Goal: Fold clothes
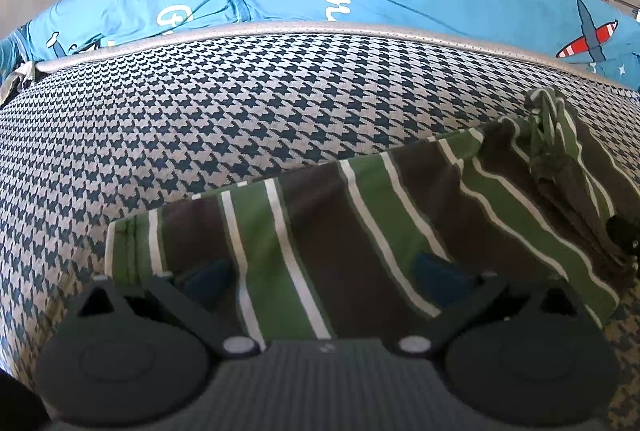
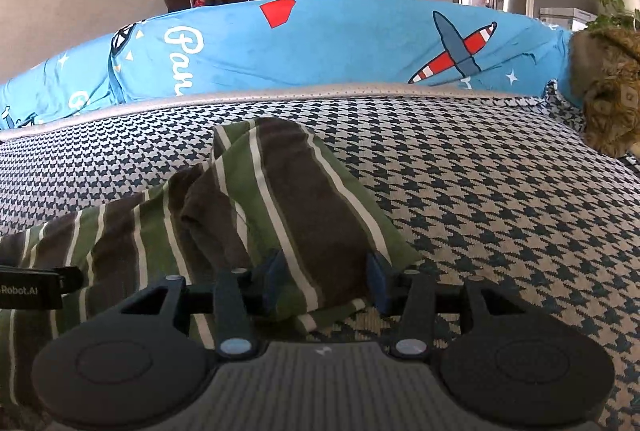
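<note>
A green, brown and white striped garment lies on a houndstooth-patterned cushion. My left gripper is spread wide open just above the garment's near edge, its blue pads resting over the stripes. In the right wrist view the same garment shows a doubled-over flap running away from me. My right gripper is partly open, its blue pads flanking the flap's near corner without pinching the cloth. The left gripper's body shows at the left edge.
A bright blue quilt with planes and lettering is banked along the far side, behind a silver piped edge. A brown furry object sits at the far right. Houndstooth surface extends to the garment's right. Chairs, doors and a fridge stand beyond.
</note>
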Available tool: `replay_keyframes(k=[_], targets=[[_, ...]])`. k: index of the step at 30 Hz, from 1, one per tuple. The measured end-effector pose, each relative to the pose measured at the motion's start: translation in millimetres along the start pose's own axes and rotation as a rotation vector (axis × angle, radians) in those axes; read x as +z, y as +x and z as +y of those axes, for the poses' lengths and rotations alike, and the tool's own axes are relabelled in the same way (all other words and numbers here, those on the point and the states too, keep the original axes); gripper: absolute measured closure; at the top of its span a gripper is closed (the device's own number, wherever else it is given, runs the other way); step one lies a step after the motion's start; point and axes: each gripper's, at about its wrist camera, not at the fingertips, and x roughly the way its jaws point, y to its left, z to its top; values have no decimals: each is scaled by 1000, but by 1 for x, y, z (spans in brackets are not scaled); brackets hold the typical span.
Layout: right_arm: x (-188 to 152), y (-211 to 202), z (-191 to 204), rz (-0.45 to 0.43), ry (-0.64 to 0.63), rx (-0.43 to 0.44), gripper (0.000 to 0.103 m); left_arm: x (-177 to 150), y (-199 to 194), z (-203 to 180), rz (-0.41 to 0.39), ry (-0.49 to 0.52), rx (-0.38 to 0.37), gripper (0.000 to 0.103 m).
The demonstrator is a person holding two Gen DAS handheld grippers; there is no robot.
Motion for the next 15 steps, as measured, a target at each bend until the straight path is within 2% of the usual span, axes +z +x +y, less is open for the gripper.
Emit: replay_keyframes(k=[3,5,6,9,15], targets=[[1,-4,-2,2,14,2,56,-2,-3,2,-6,2,-10,0],[2,-10,-1,2,20,-1,46,-2,-5,3,-7,6,-16,0],[2,-14,0,-4,19,-1,45,-3,-6,5,-6,4,-17,0],[-1,-28,8,-42,-14,7,44,-4,-12,11,-5,-8,-10,0],[-20,-47,34,-42,-103,108,43,-5,-17,25,0,-24,25,0]])
